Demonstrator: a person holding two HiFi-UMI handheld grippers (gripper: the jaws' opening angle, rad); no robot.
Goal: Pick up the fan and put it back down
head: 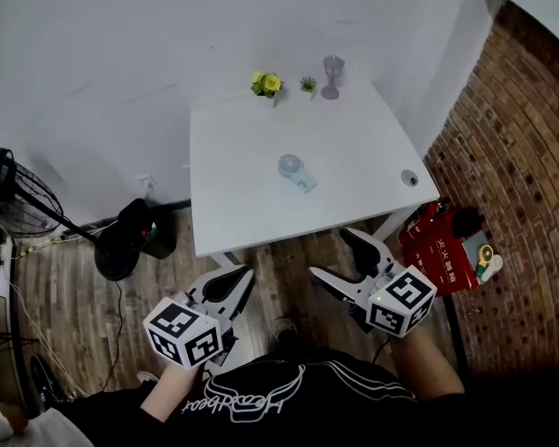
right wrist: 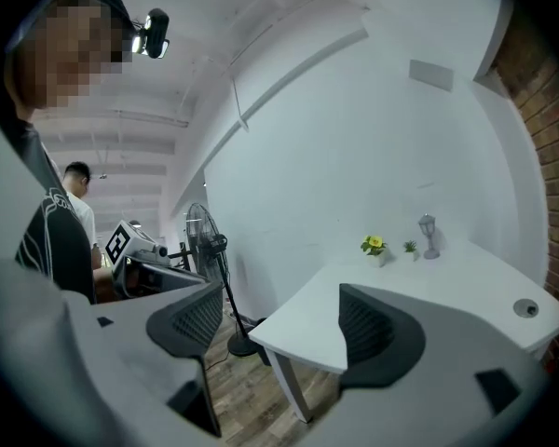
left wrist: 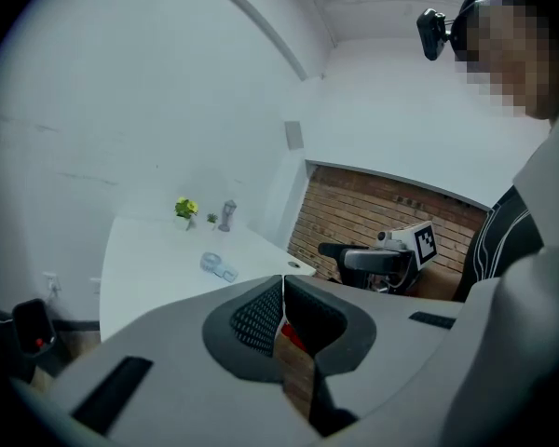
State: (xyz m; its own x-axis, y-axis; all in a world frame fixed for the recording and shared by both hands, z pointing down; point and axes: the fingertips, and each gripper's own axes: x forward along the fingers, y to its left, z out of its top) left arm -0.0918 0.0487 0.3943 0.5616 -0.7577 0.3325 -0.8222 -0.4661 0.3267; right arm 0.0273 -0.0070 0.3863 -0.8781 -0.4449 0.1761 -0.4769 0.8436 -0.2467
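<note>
A small pale-blue hand fan (head: 295, 171) lies flat near the middle of the white table (head: 242, 203); in the left gripper view the hand fan (left wrist: 217, 265) shows far ahead. Both grippers hang over the wooden floor in front of the table, well short of the fan. My left gripper (head: 241, 277) is shut with nothing between its jaws, and the left gripper (left wrist: 282, 283) shows its pads pressed together. My right gripper (head: 332, 254) is open and empty. The right gripper (right wrist: 279, 317) points at the table's near left corner; its view does not show the hand fan.
At the table's back edge stand a yellow flower pot (head: 266, 85), a tiny green plant (head: 307, 84) and a grey lantern ornament (head: 332, 75). A black standing fan (head: 9, 194) is at the left. Red boxes (head: 443, 250) sit by the brick wall (head: 522, 156).
</note>
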